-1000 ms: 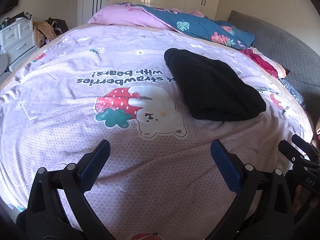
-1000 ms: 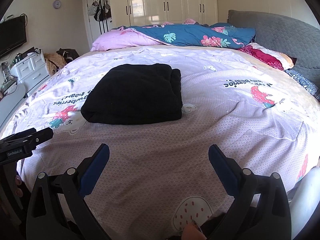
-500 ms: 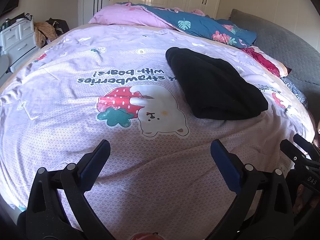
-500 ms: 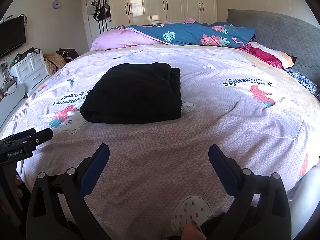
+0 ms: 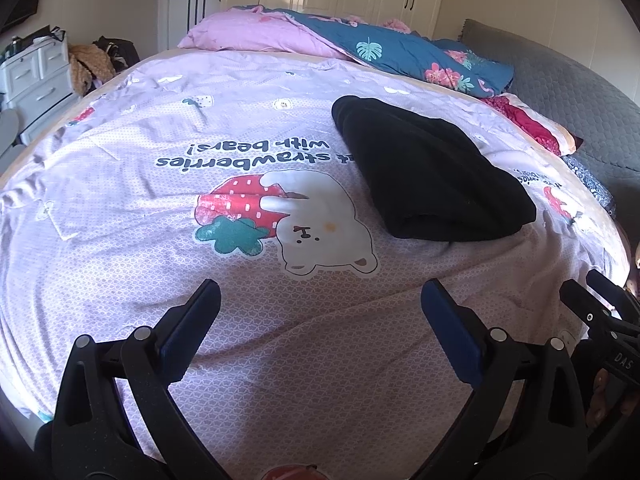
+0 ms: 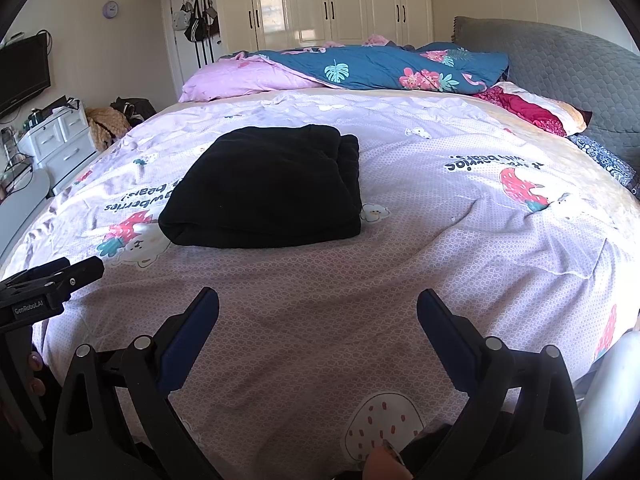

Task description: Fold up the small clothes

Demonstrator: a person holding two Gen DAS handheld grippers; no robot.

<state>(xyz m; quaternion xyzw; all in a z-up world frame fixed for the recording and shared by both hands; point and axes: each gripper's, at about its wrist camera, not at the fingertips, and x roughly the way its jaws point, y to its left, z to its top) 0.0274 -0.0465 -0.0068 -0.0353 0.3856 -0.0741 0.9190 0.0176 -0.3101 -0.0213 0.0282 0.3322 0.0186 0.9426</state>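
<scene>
A black garment [image 5: 428, 172] lies folded into a thick rectangle on the pink bedspread [image 5: 160, 248]. It also shows in the right wrist view [image 6: 272, 188], left of centre. My left gripper [image 5: 320, 304] is open and empty, held over the near edge of the bed, short of and left of the garment. My right gripper [image 6: 318, 304] is open and empty, also near the bed's front edge, short of the garment. Each gripper shows at the edge of the other's view: the right gripper [image 5: 600, 320] and the left gripper [image 6: 52, 284].
A pink pillow [image 6: 244, 80] and a blue floral duvet [image 6: 384, 68] are piled at the far end of the bed. A grey headboard [image 6: 568, 76] stands at the right. A white drawer unit [image 6: 60, 140] stands to the left, wardrobes [image 6: 328, 4] behind.
Both grippers have stayed open with only a slight drift of view. The folded garment has not moved.
</scene>
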